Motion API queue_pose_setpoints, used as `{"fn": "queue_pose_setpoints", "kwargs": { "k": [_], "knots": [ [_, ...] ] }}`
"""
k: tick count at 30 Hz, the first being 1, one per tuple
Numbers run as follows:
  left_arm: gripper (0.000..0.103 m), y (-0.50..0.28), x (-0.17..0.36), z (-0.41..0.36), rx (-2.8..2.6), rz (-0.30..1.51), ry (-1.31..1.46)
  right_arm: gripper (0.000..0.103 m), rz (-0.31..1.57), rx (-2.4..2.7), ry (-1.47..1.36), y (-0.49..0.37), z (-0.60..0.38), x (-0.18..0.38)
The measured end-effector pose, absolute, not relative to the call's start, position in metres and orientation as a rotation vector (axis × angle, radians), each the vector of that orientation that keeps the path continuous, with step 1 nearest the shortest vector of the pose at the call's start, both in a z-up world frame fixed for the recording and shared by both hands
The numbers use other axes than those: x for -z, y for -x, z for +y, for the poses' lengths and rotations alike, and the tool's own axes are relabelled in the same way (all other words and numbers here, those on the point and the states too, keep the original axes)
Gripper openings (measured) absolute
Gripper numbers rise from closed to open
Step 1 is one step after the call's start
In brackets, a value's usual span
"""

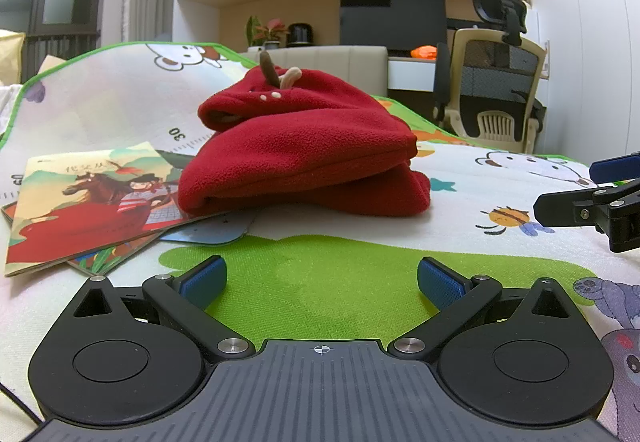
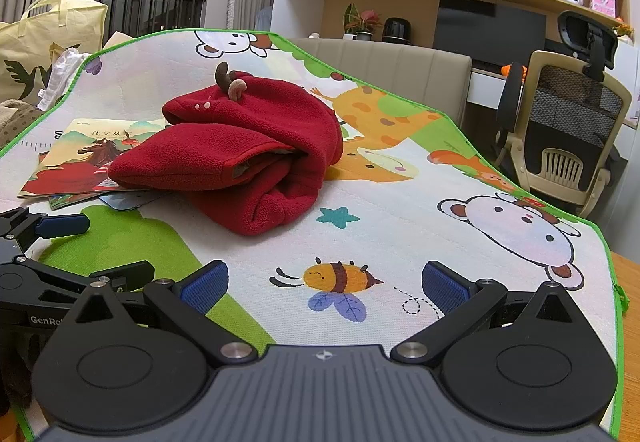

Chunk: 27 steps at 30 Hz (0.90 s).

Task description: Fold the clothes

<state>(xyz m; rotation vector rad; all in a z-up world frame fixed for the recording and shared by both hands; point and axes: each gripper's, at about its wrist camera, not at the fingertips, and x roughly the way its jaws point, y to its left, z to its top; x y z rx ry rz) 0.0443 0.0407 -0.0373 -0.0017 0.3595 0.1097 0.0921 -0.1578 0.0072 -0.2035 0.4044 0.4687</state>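
Observation:
A red fleece garment with small brown antlers on its hood lies folded into a thick bundle on the cartoon play mat. In the right wrist view the same red garment sits ahead and to the left. My left gripper is open, low over a green patch, short of the bundle and holding nothing. My right gripper is open over a printed bee, also empty. The right gripper's fingers show at the left view's right edge, and the left gripper's fingers at the right view's left edge.
Picture books lie partly under the garment's left side. A beige headboard runs behind the mat. An office chair stands at right, a yellow bag and crumpled white cloth at far left. Shelves and a dark screen line the back wall.

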Motion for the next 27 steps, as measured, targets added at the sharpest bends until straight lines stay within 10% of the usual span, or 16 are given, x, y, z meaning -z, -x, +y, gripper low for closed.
{"fn": "queue_pose_setpoints", "kwargs": {
  "k": [27],
  "knots": [
    [0.103,-0.0437,0.0371,0.0397,-0.109,0.359,0.006,0.103,0.408,-0.468,0.195,-0.0932,-0.1584,-0.0078]
  ]
}}
